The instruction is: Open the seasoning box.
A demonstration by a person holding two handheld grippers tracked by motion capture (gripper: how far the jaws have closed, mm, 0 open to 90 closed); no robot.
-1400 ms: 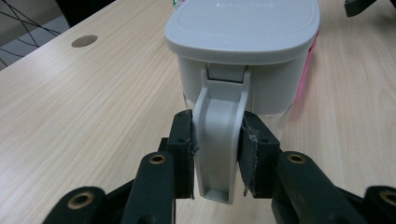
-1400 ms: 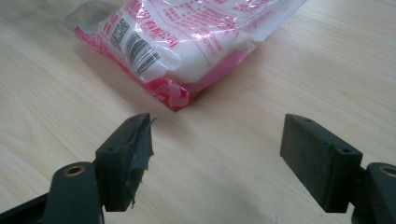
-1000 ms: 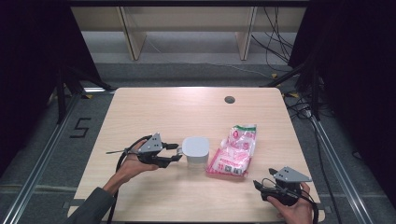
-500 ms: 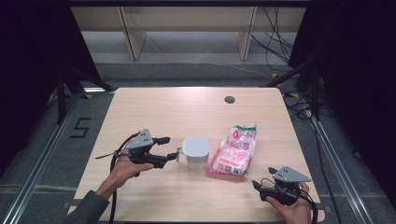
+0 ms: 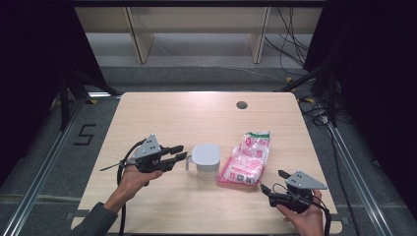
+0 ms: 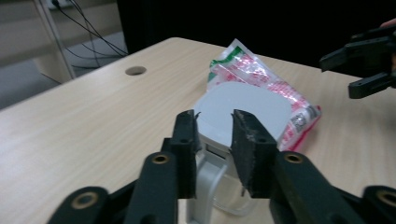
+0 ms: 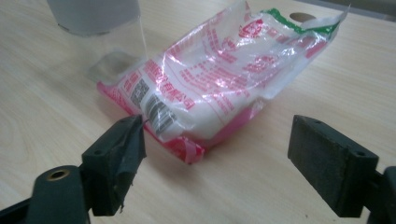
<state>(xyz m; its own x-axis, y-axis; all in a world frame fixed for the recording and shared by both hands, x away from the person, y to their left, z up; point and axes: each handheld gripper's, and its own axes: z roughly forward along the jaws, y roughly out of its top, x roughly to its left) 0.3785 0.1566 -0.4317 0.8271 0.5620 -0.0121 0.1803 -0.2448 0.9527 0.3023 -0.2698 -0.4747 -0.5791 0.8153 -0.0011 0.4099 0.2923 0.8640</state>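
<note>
A clear jug with a white lid [image 5: 206, 155] stands mid-table, its handle [image 6: 205, 186] turned to the left. My left gripper [image 5: 178, 152] sits just left of it, open by a narrow gap [image 6: 214, 135], its tips level with the lid's [image 6: 243, 109] near edge and just above the handle. A pink and white plastic bag [image 5: 247, 158] lies to the right of the jug. My right gripper [image 5: 274, 181] rests near the front right edge, wide open [image 7: 219, 149], facing the bag's barcode end [image 7: 210, 84] with nothing between its jaws.
The wooden table [image 5: 162, 118] has a round cable hole [image 5: 241, 104] at the back right. Behind it stand shelf legs [image 5: 140, 34] and floor cables [image 5: 290, 29]. Metal rails [image 5: 44, 162] run along both sides on the floor.
My left gripper has drawn slightly left and lifted a little beside the jug's handle. The right gripper, the jug and the bag have stayed put.
</note>
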